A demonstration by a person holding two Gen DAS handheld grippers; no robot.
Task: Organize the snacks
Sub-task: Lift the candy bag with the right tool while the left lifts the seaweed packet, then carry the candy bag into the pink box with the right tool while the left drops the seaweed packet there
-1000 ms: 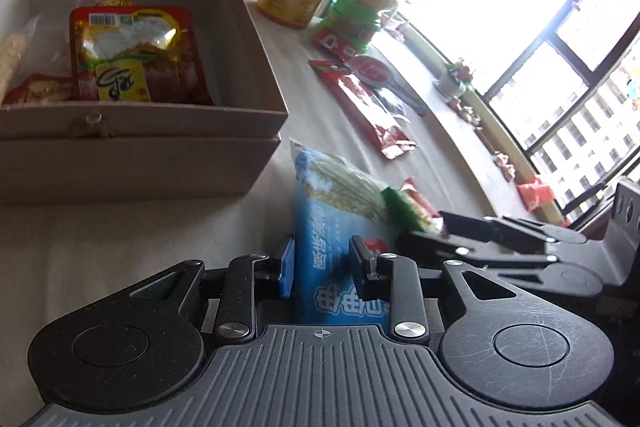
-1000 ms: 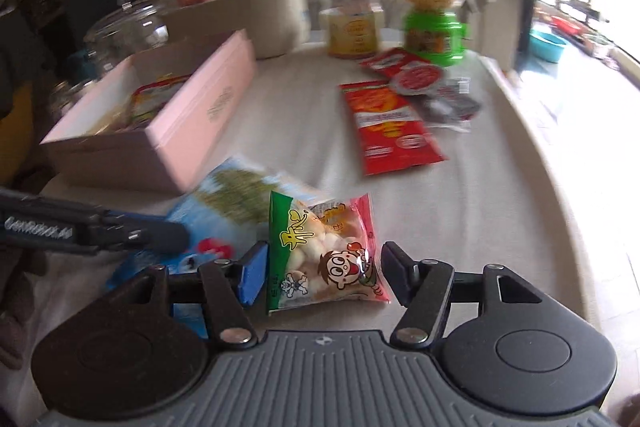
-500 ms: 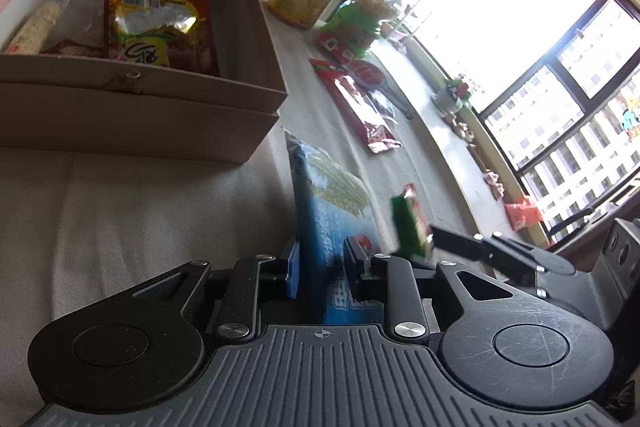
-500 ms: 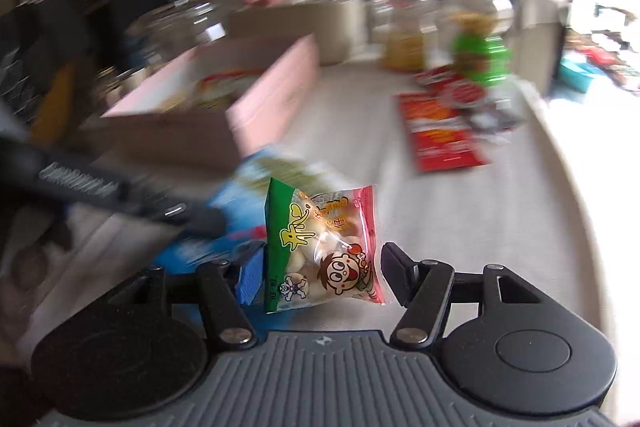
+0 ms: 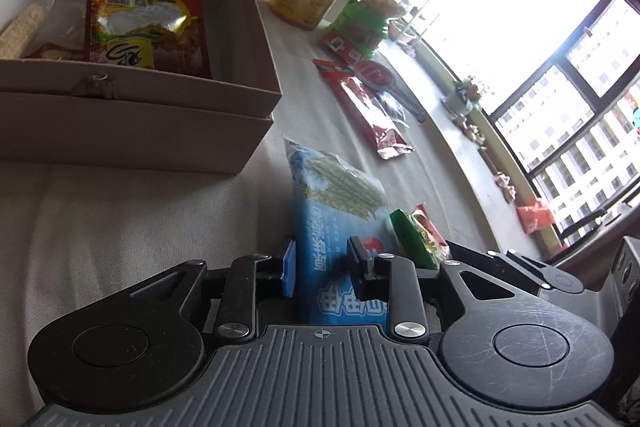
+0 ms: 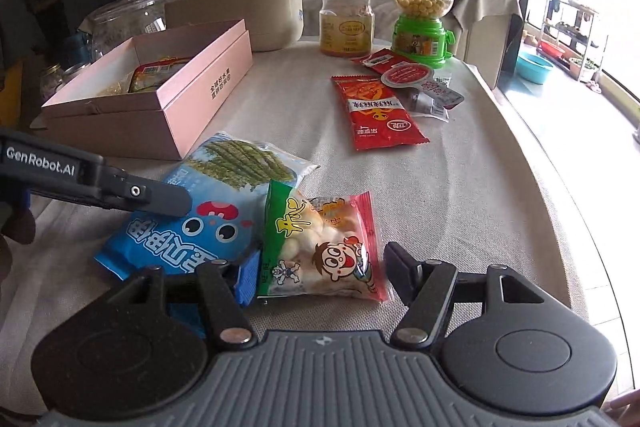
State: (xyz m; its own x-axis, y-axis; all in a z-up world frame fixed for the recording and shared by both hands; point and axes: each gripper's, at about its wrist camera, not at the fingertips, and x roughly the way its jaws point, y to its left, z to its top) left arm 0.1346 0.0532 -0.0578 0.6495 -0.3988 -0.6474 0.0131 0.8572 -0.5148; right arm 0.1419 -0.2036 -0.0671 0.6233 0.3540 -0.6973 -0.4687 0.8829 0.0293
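Note:
My left gripper (image 5: pixel 322 267) is shut on a blue snack packet (image 5: pixel 336 195) low over the cloth-covered table, and its jaws are opening a little. One of its fingers (image 6: pixel 160 195) lies across that blue packet (image 6: pixel 224 179) in the right wrist view. My right gripper (image 6: pixel 320 263) holds a green and red snack packet (image 6: pixel 320 239) tilted up. Its jaws are opening slightly, and the right pad sits just at the packet's edge. The same packet (image 5: pixel 416 239) shows edge-on beside the right gripper's fingers (image 5: pixel 500 263). An open pink box (image 5: pixel 140 123) with a red and yellow packet (image 5: pixel 144 27) inside stands ahead to the left.
A red sachet (image 6: pixel 376 111) and small packets lie mid-table. A red-lidded jar (image 6: pixel 346 11), a green candy dispenser (image 6: pixel 422 19), a beige tub (image 6: pixel 248 15) and a glass jar (image 6: pixel 128 15) stand at the back. The table's edge (image 6: pixel 560 227) runs along the right.
The left jaws narrowed on the blue packet, which now stands more on edge. The green and red packet tipped up from lying flat. The right view swung aside and came back.

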